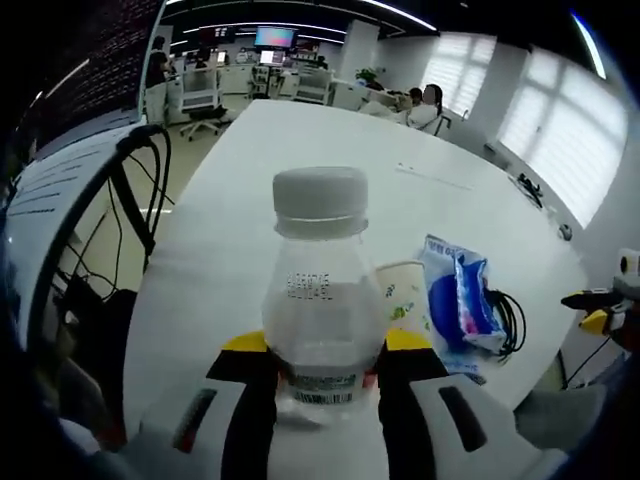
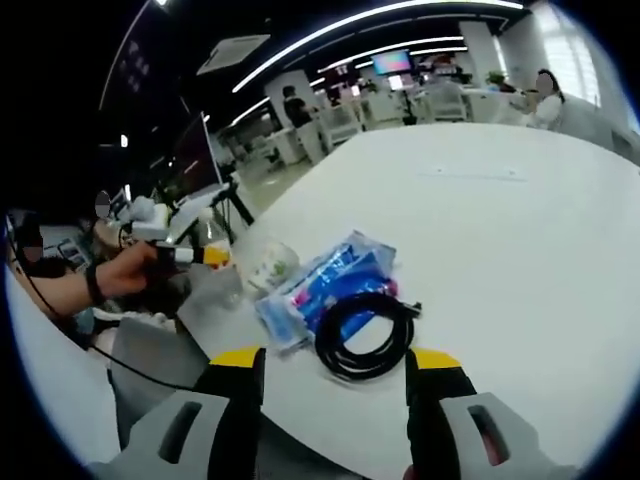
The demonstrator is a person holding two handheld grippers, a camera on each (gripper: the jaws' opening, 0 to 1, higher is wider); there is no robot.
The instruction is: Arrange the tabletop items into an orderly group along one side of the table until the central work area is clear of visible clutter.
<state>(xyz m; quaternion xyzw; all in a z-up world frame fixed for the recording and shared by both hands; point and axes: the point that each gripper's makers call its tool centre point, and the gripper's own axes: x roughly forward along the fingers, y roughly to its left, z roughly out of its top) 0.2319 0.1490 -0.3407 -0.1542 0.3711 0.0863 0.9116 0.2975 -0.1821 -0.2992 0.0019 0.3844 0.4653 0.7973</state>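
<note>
A clear plastic bottle (image 1: 320, 300) with a white cap stands upright between the yellow-tipped jaws of my left gripper (image 1: 325, 345), which is shut on its lower body. Behind it sit a paper cup (image 1: 405, 292), a blue packet (image 1: 455, 300) and a coiled black cable (image 1: 508, 322). In the right gripper view my right gripper (image 2: 337, 360) is open, with the cable coil (image 2: 365, 332) lying just ahead between its tips. The packet (image 2: 330, 282) and the cup (image 2: 272, 265) lie beyond the coil. Further left, a hand holds the left gripper (image 2: 190, 254) on the bottle (image 2: 220, 280).
The long white table (image 1: 300, 160) stretches away, with a thin pen-like strip (image 1: 432, 176) far out on it. Its near edge (image 2: 200, 345) runs beside the items. A black stand with cables (image 1: 135, 190) is off the left side. People sit at the far end.
</note>
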